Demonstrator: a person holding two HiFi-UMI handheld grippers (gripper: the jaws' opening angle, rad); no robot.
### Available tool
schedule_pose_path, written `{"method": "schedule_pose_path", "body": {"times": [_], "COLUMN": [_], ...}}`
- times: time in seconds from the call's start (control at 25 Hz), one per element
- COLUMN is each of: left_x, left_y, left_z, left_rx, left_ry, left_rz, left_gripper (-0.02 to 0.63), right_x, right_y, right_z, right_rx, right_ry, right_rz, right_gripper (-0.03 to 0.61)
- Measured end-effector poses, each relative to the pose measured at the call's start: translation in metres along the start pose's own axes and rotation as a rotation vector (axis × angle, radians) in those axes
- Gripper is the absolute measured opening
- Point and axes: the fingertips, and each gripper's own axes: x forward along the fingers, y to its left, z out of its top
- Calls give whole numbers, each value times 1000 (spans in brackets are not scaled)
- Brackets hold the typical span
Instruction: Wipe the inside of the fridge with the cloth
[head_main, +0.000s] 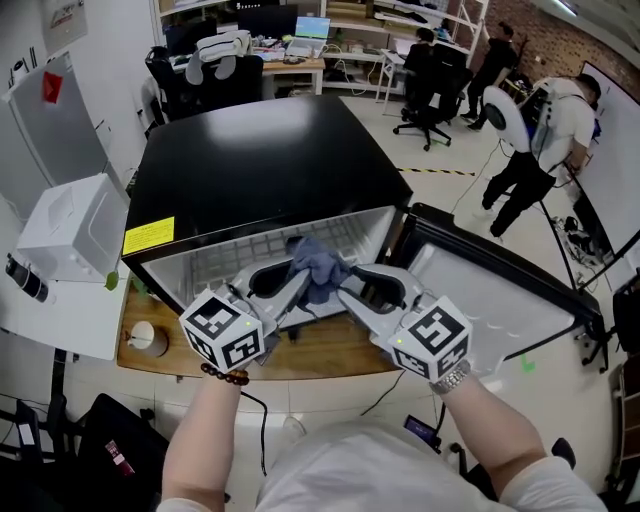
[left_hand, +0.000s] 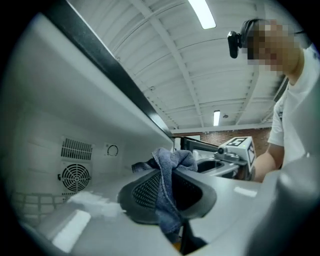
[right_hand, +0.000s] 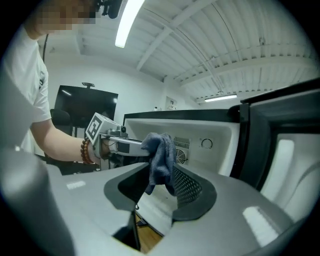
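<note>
Between both jaws: cloth (head_main: 318, 270); left gripper (left_hand: 170, 175) pinching, right gripper (right_hand: 161, 174) loose.

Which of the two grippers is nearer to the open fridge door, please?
Right. The right gripper sits just beside the open fridge door, by its inner face. The left gripper, clamped on the blue cloth, is on the cloth's far side, further from the door.

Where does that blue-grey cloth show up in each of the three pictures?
Head view: cloth at centre, at the fridge mouth.
Left gripper view: cloth just below centre, hanging down.
Right gripper view: cloth at centre, hanging down.
Shared landmark: the open fridge's white inside.
</note>
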Motion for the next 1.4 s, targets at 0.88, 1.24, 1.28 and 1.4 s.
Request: {"method": "schedule_pose_path", "body": {"times": [0.88,1.24,1.28,1.4], "left_x": [100,121,123,128], "left_y": [102,133,136,142], "left_z": [-17,-16,-15,-12], "left_rx": [-66,-101,-103,-120], "left_ry": [-28,-54,-56,-59], "left_rz": [502,592,597,605], "left_gripper": [57,57,57,57], "right_x": [-14,-17,-17,-18], "right_y": [-7,-8,-9,-10], "right_z": [-7,-7,-8,-13], "right_rx": [-34,-42,-41,-36], "right_ry": [3,-4,-4,0], "right_rz": [-93,-64,-62,-60], "right_gripper": [63,48,48,45]}}
